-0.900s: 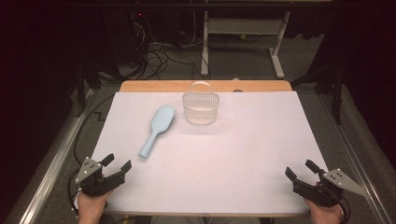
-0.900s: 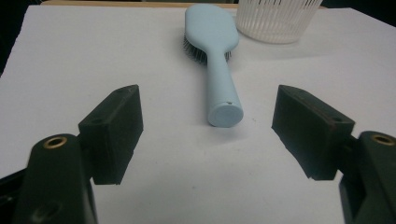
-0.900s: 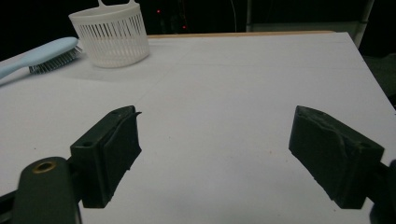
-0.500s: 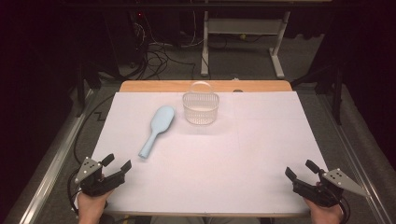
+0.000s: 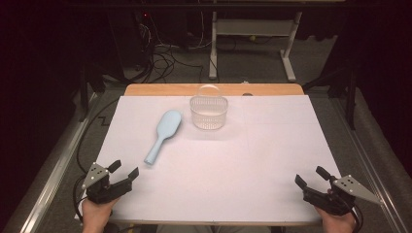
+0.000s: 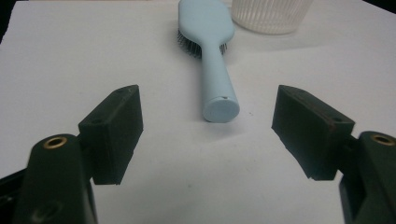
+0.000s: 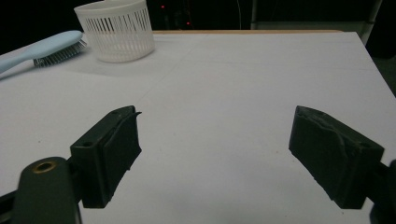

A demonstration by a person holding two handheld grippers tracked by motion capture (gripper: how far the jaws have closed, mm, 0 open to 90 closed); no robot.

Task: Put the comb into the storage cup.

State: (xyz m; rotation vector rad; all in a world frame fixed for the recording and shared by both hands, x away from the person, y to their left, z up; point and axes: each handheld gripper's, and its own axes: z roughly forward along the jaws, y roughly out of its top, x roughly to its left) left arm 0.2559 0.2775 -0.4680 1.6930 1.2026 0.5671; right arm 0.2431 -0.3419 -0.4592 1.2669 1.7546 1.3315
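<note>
A light blue hairbrush lies bristles down on the white table cover, handle toward the front left. Right of its head stands a small white slotted basket with a raised handle. My left gripper rests open at the front left corner, its jaws pointing at the hairbrush handle end a short way ahead, nothing between them. At the front right corner my right gripper is open and holds nothing. In the right gripper view the basket and hairbrush sit far off at the upper left.
The white cover spreads over a wooden table whose bare back edge shows behind it. Metal rails run along both sides. Cables and white table legs stand on the floor beyond.
</note>
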